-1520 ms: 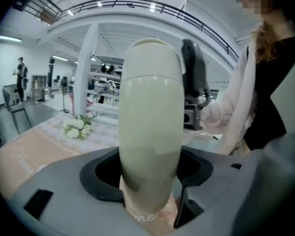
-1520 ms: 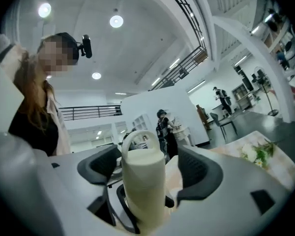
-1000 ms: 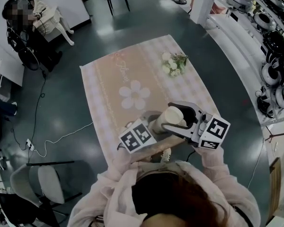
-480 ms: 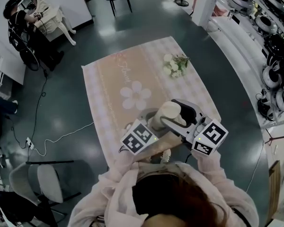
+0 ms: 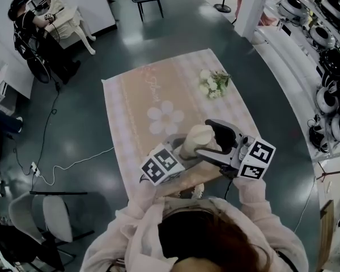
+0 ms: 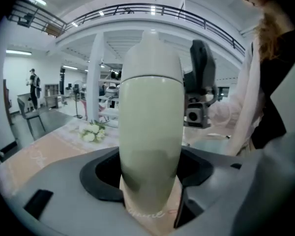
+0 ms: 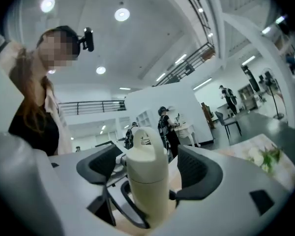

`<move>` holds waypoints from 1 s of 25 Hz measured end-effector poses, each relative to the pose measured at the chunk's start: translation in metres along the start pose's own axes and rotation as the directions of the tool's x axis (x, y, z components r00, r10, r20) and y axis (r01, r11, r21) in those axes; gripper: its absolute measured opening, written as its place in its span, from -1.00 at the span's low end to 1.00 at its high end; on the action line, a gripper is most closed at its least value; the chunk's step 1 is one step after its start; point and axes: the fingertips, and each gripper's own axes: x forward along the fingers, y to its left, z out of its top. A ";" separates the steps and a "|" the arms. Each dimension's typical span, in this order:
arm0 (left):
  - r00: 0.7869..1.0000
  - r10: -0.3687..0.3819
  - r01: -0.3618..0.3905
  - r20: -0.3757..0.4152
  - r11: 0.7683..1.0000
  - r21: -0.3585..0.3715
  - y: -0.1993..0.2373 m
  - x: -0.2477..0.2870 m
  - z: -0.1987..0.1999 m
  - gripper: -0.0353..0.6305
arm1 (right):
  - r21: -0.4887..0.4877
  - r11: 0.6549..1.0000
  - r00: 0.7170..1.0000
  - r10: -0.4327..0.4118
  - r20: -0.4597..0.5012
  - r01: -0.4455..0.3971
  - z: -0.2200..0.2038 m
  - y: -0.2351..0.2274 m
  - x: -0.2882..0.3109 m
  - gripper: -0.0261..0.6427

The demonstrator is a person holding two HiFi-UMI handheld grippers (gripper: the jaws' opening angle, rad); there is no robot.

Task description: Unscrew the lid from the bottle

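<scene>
Overhead, the bottle [image 5: 196,143] is upright above the cloth [image 5: 158,95]. Left gripper view: the left gripper [image 6: 150,178] clamps the bottle's lower body, and the lid [image 6: 151,58] looks seated on top. Right gripper view: the right gripper [image 7: 148,168] is opening, its pads flanking the lid without touching it. Unscrewing likely remains.

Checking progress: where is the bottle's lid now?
Right gripper view: the lid sits on the bottle, centred between the right gripper's opening jaws, untouched; the left gripper clamps the bottle's body.
</scene>
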 end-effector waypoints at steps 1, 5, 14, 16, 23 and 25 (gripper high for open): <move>0.999 0.039 -0.039 -0.015 0.999 0.007 0.006 -0.001 -0.001 0.06 | 0.050 0.998 0.999 -0.033 0.016 0.032 0.000 -0.001 0.002 0.27; 0.997 0.069 -0.068 -0.036 0.997 0.031 0.010 -0.001 -0.002 0.06 | -0.038 0.995 0.995 -0.097 -0.028 0.096 -0.008 -0.004 0.008 -0.05; 0.983 -0.184 0.183 0.020 0.982 0.053 -0.022 -0.013 0.009 0.06 | -0.093 0.954 0.959 0.281 -0.044 -0.284 0.006 0.022 0.002 -0.04; 0.995 -0.093 0.092 0.020 0.996 0.017 -0.007 -0.013 0.008 0.06 | -0.045 0.979 0.980 0.201 0.013 -0.200 0.011 0.014 0.002 0.15; 0.995 0.089 -0.090 -0.039 0.996 -0.021 0.012 -0.008 -0.003 0.06 | 0.033 0.997 0.993 -0.066 0.096 0.063 0.003 -0.001 0.004 0.15; 0.998 0.059 -0.059 -0.037 0.998 -0.009 0.005 -0.007 -0.003 0.06 | -0.008 0.998 0.994 -0.067 0.086 0.068 0.003 -0.002 0.003 -0.10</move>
